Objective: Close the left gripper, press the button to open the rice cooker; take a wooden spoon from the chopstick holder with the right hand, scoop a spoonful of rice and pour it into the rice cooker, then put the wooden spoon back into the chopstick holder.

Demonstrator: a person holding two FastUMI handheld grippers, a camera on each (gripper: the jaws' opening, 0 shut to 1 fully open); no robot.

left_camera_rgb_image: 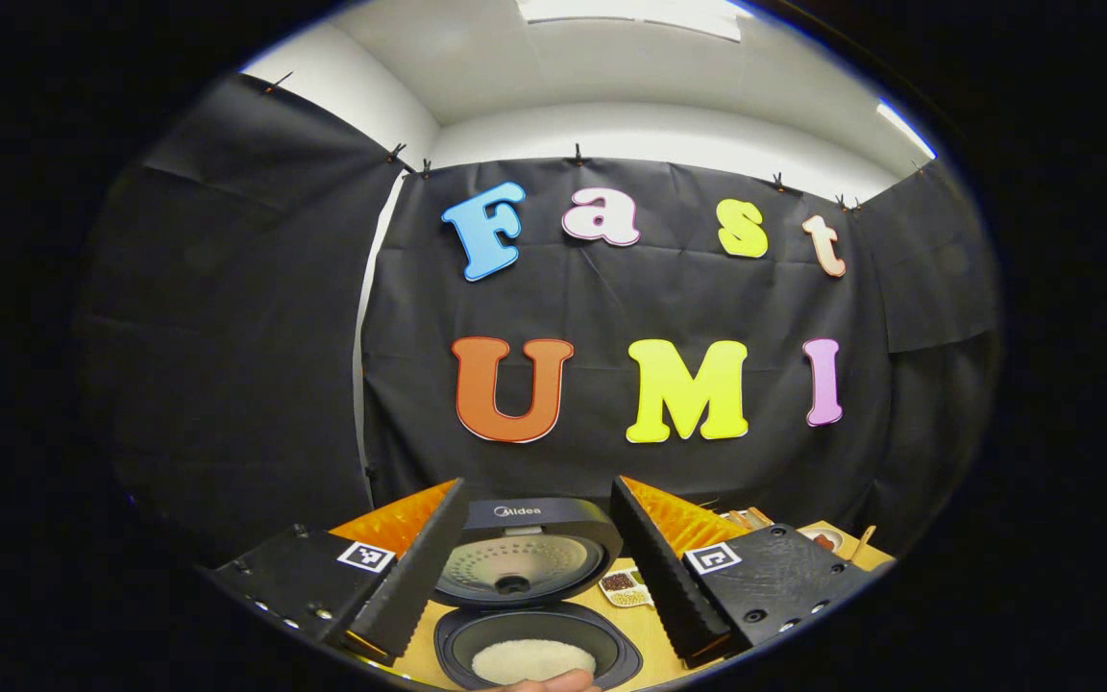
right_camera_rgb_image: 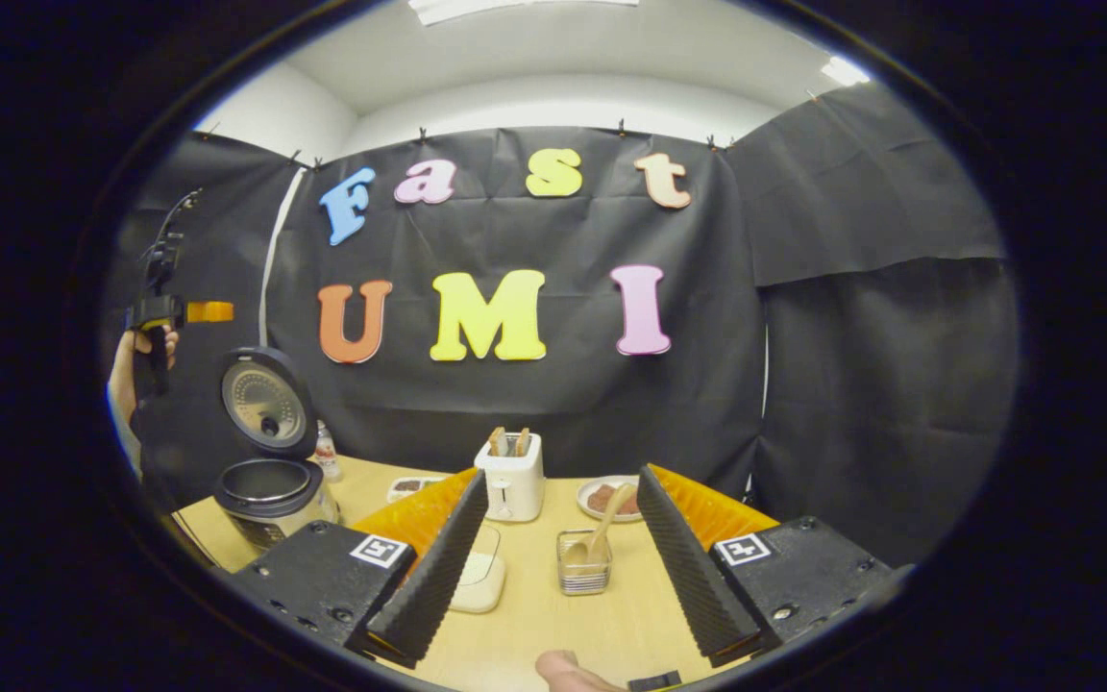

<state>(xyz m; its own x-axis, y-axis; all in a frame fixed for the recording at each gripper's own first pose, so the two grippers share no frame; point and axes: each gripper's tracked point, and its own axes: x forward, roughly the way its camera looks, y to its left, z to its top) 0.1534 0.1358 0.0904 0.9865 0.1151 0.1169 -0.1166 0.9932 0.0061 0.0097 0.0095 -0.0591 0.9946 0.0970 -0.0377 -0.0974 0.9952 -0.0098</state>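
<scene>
Lid up, rice in cooker; spoon seemingly back in holder.
Both my claws, L & R, wide open, empty; next: prob. just retract.

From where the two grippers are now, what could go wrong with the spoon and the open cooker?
1. The wooden spoon leans in a small wire holder; bumping it could tip the holder.
2. The rice cooker lid stands open with rice inside; a knock from the left gripper could drop it shut.
3. The toaster stands close behind the holder and could be nudged.
</scene>
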